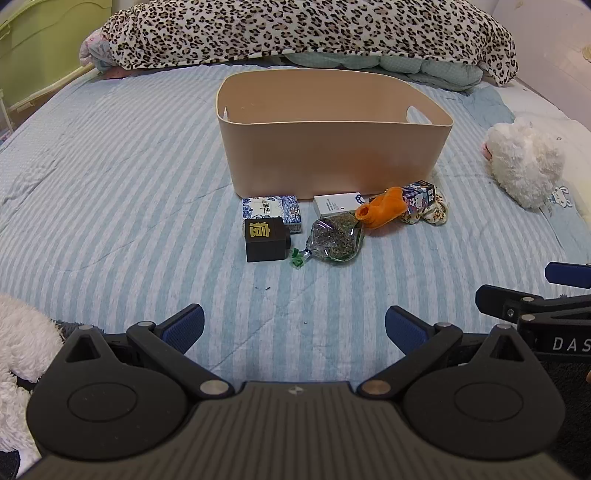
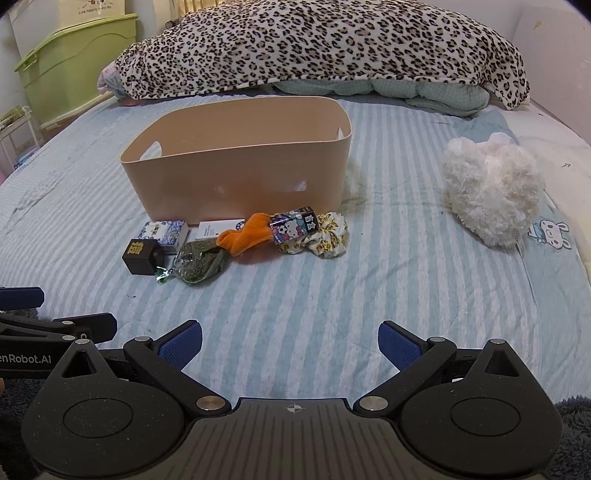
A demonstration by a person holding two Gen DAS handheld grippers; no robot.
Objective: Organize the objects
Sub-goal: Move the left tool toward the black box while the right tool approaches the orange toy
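Observation:
A beige bin (image 1: 332, 162) (image 2: 236, 181) stands on the striped bed. In a row before it lie a dark cube with a gold character (image 1: 266, 240) (image 2: 140, 256), a blue-white box (image 1: 271, 212) (image 2: 164, 230), a clear bag of dried herbs (image 1: 334, 240) (image 2: 199, 264), a white box (image 1: 336, 205) (image 2: 214, 229), an orange cloth piece (image 1: 382, 212) (image 2: 247, 234), a cartoon carton (image 1: 419, 195) (image 2: 293, 225) and a leopard scrunchie (image 1: 430, 214) (image 2: 327, 238). My left gripper (image 1: 294, 328) and right gripper (image 2: 290, 341) are open, well short of the row, holding nothing.
A white plush toy (image 1: 524, 170) (image 2: 491, 188) lies to the right of the bin. A leopard-print blanket (image 1: 306, 33) (image 2: 321, 48) is heaped at the far end. Green storage boxes (image 2: 77, 62) stand at the left. Another fluffy white thing (image 1: 22, 339) sits at my near left.

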